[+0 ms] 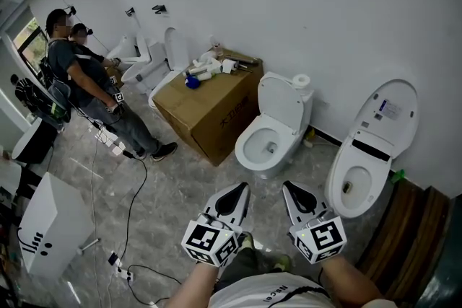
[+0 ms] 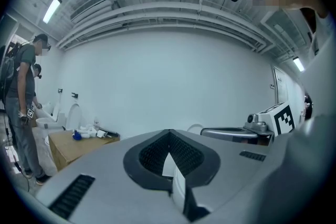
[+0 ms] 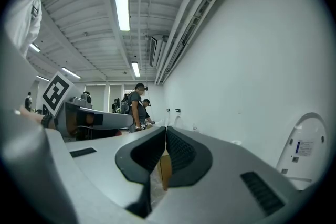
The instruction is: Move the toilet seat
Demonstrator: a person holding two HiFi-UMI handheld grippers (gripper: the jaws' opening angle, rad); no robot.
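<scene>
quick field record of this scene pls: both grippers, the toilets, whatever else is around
left gripper: jaws together, nothing held
right gripper: jaws together, nothing held
white round toilet: ahead of the grippers, lid raised, bowl open
white paper roll: on that toilet's tank
white oval toilet: to the right, lid raised against the wall
brown cardboard box: left of the round toilet, small white items on top
two people: standing at far left
contact: neither gripper touches a toilet

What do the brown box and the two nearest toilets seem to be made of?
Box: brown cardboard, matte, with creased flaps and edges. Near toilet and right toilet: likely glazed ceramic, perhaps partly plastic, since they are white, smooth and shiny.
</scene>
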